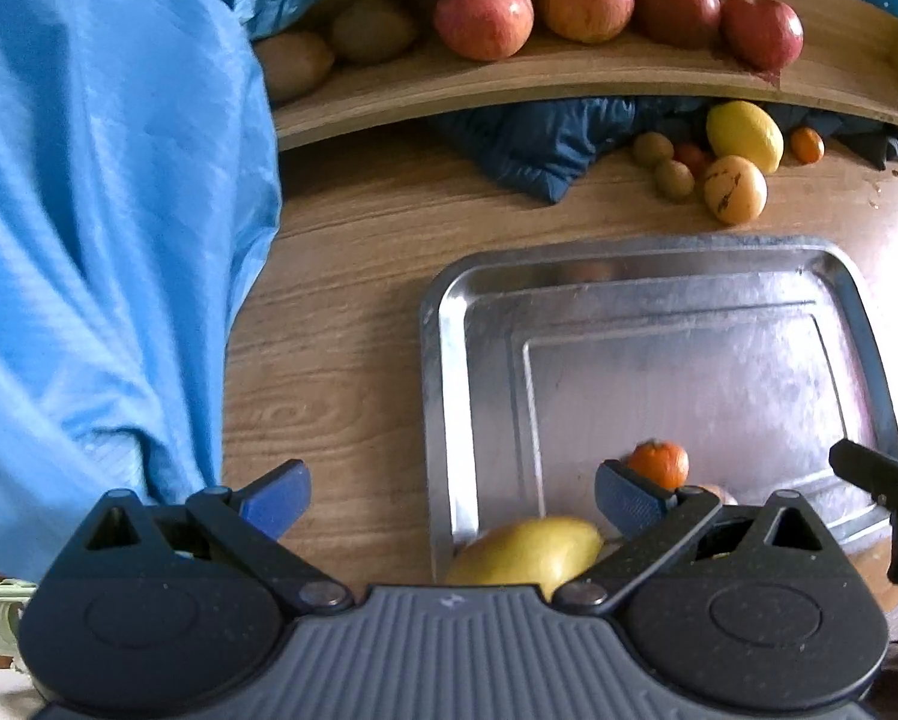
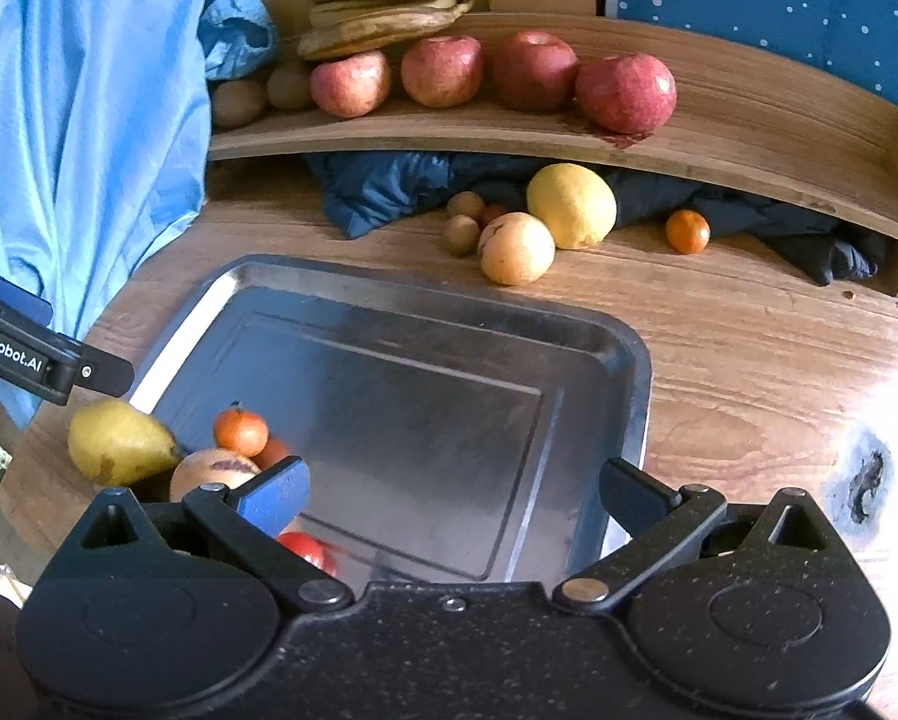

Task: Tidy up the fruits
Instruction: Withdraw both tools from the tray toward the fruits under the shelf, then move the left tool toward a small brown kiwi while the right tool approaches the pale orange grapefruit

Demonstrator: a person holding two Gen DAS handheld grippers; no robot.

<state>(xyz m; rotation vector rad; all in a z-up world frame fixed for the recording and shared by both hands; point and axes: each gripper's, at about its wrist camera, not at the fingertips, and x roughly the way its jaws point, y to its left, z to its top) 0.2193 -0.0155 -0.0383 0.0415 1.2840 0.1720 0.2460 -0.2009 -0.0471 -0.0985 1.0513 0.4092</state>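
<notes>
Both tongs [image 1: 452, 495] [image 2: 452, 495] agape; four apples [image 2: 443, 71], two tangerines [image 2: 241, 432].

Pear [image 2: 119, 441], tangerine [image 2: 241, 432] at metal tray's [image 2: 629, 384] near corner — apples [image 2: 533, 69] shelved

The left gripper [image 1: 452, 495] has its jaws spread wide with nothing between them, its blue-padded fingers [image 1: 278, 495] pointing forward and slightly downward from the dark grey ribbed body at the bottom of its own wrist view. The right gripper [image 2: 452, 495] is likewise wide open and empty, its black body low in its own view and one blue pad showing on its left finger. Each gripper shows at the edge of the other's view, the right one at the far right of the left wrist view and the left one at the far left of the right wrist view, so the two sit side by side, near each other.
</notes>
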